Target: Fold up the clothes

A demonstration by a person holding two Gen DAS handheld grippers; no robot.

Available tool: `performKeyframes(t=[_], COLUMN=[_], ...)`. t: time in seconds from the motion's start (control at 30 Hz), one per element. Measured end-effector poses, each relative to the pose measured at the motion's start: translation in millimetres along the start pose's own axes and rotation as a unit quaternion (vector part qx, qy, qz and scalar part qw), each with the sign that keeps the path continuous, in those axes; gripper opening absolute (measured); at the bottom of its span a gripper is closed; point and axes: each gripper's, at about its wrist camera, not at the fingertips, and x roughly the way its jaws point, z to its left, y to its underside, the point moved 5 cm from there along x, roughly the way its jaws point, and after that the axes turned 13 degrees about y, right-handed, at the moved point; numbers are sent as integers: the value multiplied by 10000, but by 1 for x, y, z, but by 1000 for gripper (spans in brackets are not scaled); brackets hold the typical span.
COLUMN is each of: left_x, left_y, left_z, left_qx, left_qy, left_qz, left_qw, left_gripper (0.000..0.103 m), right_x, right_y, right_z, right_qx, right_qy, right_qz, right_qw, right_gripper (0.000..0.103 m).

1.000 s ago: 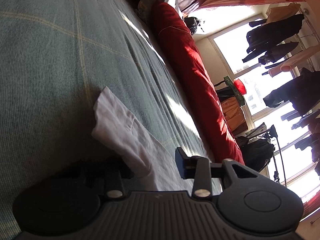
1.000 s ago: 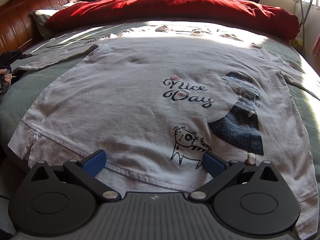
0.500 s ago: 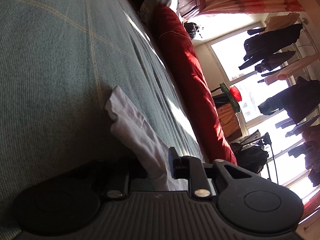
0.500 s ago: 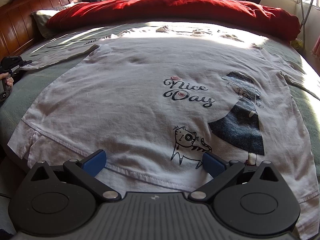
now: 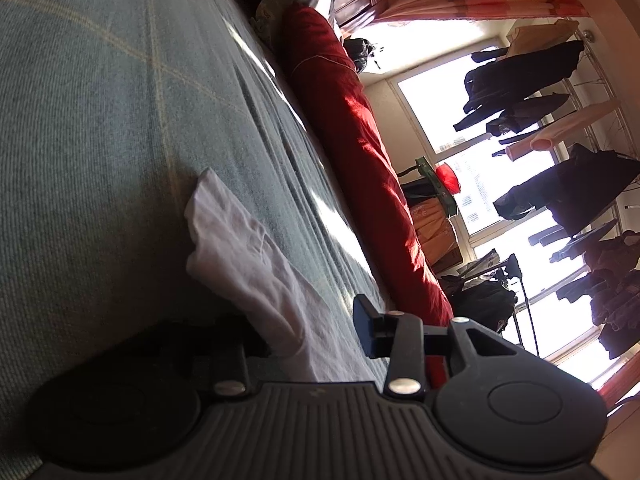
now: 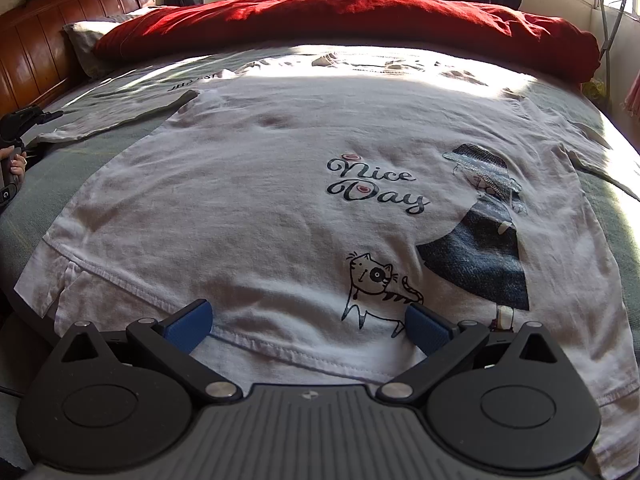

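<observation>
A white T-shirt (image 6: pixel 248 184) printed "Nice Day", with a cat and a figure in a hat, lies flat on the green bed cover (image 6: pixel 48 184). My right gripper (image 6: pixel 310 326) is open at the near hem, its blue pads resting on the cloth on either side. The shirt's left sleeve (image 6: pixel 116 116) stretches toward the headboard. In the left wrist view that sleeve's end (image 5: pixel 248 256) lies between the fingers of my left gripper (image 5: pixel 308 336), which is rolled sideways and open. The left gripper (image 6: pixel 18 128) and a hand show at the far left of the right wrist view.
A red duvet (image 6: pixel 360 12) is bunched along the far side of the bed, with a pillow (image 6: pixel 92 40) and wooden headboard (image 6: pixel 44 32) at left. Another printed garment (image 6: pixel 360 62) lies beyond the T-shirt. Dark clothes (image 5: pixel 540 76) hang by the window.
The left gripper wobbled slightly around the sleeve end and stays open. The right gripper and the T-shirt have not moved.
</observation>
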Motion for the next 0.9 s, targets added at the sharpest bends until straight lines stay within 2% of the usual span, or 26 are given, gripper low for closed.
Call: performKeyframes(t=[0.27,0.47,0.9], left_x=[3,6,5], left_y=[-1,1,0], left_z=[-2,-5,-5], left_qx=[122,307,332], left_qy=[-19,-172,-119], left_qz=[83,130,169], left_qw=[9999,9993,9992], left_gripper=[39,39,39], right_x=[0,0,0], right_y=[1,2,3], right_z=[0,0,1], right_qx=[-15,-53,-79], right_qy=[-7,6,10], right_qz=[-25,-52,-75], right_qw=[10000,10000,9999], right_gripper=[103,103,103])
